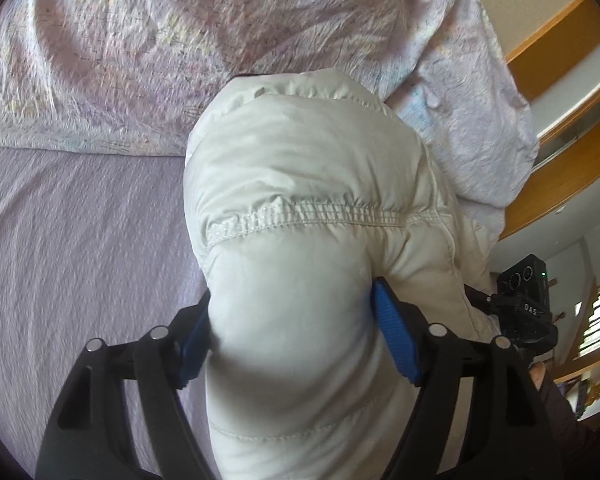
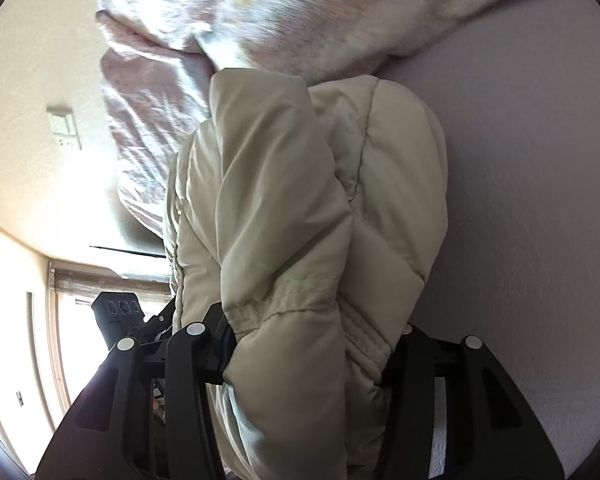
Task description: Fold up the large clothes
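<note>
Left tool clamped on a bulging fold of cream quilted puffer jacket, lifted over a lilac-sheeted bed. Right tool pinching the same jacket at another bunch. Crumpled pale floral duvet behind.

puffer jacket: was cream, quilted
bedsheet: was plain lilac
duvet: was pale pink, faint pastel scribbly print
finger pads: were blue
</note>
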A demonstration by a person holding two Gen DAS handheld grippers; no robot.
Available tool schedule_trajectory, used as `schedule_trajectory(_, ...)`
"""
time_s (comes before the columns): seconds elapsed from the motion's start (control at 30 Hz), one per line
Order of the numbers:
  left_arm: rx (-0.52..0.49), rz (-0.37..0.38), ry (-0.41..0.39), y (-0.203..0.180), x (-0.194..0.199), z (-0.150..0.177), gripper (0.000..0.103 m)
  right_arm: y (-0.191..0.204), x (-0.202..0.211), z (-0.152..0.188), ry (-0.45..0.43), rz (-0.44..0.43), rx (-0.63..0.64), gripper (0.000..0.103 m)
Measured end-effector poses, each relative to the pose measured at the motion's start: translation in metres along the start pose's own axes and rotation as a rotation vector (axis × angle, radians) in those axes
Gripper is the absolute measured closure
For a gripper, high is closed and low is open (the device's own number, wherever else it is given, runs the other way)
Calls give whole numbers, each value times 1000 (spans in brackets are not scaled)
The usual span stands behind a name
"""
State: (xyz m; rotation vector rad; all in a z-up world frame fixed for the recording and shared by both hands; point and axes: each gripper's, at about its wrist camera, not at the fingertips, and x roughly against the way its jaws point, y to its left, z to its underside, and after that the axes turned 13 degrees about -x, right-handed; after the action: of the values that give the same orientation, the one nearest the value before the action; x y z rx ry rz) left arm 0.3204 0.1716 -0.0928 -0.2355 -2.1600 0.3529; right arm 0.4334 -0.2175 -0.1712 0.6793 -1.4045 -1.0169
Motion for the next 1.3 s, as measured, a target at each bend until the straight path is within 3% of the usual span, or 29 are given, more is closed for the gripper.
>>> schedule_trajectory(0.07,-22,-34,0,-8,-5,-6,23,-5,4,6,-28,15,-7,43)
schedule_trajectory(0.23,-73,-143,3,-21,0,-10,15,9,22,23,-112,160,82,25)
schedule_trajectory(0.4,-106,-240,-14,-32,15,-12,13,22,64,36,-238,259,153,20)
schedule_trajectory(0.5,-123,-271,-24,-41,23,-10,12,44,91,50,-374,325,277,20)
schedule_trajectory(0.6,-153,-282,-56,-57,27,-10,12,63,97,58,-418,347,381,32)
schedule_trajectory(0.67,-186,-300,-84,-70,27,-8,12,79,85,67,-433,385,462,49)
schedule_trajectory(0.77,-221,-350,-105,-87,18,-10,8,93,64,77,-429,427,539,60)
schedule_trajectory(1.1,-237,-390,-97,-93,-11,-7,2,99,2,60,-394,567,506,62)
schedule_trajectory(1.3,-273,-393,-106,-91,-20,-1,2,83,-15,56,-373,566,475,60)
